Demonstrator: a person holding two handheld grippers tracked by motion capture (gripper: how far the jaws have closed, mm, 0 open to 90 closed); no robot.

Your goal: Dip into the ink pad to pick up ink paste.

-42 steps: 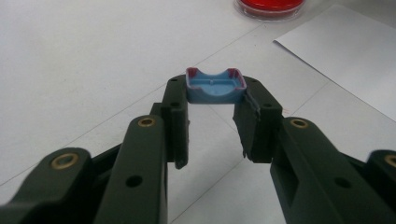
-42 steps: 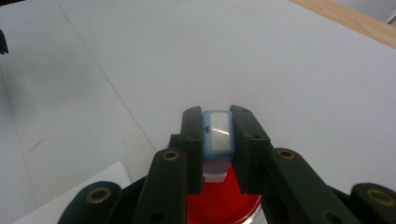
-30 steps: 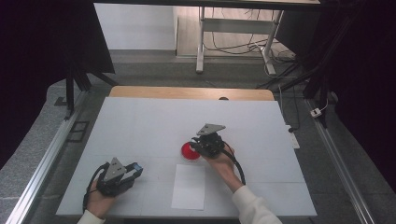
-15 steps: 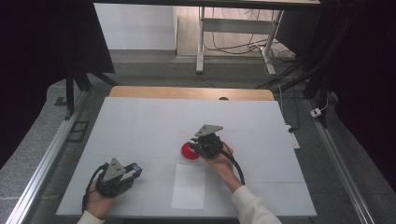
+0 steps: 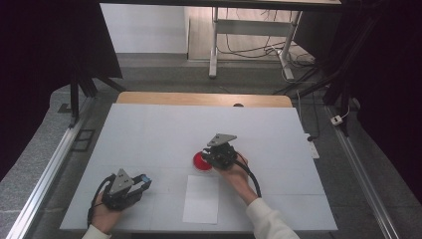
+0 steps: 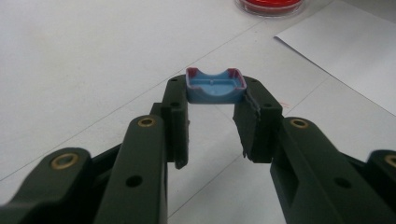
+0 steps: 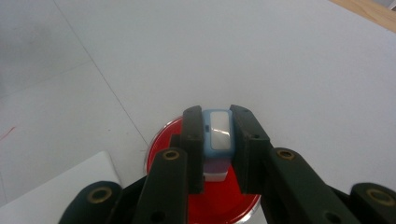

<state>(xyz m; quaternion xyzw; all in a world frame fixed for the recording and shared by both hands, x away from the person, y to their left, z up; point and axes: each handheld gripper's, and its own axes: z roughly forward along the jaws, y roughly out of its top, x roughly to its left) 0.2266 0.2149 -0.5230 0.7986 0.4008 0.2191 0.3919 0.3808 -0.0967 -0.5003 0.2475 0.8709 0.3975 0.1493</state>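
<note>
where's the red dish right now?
In the high view the red dish sits mid-table, just beyond the white sheet of paper, with the right tongs over its right edge holding a small blue-and-white block above it.

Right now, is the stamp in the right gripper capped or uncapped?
Uncapped, it seems: the left gripper holds the blue cap, while the right gripper holds the stamp over the red pad.

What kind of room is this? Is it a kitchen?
Not a kitchen; probably a lab or workshop for recording. A white table sits between metal rails, with cables on the floor behind and dark curtains alongside.
</note>
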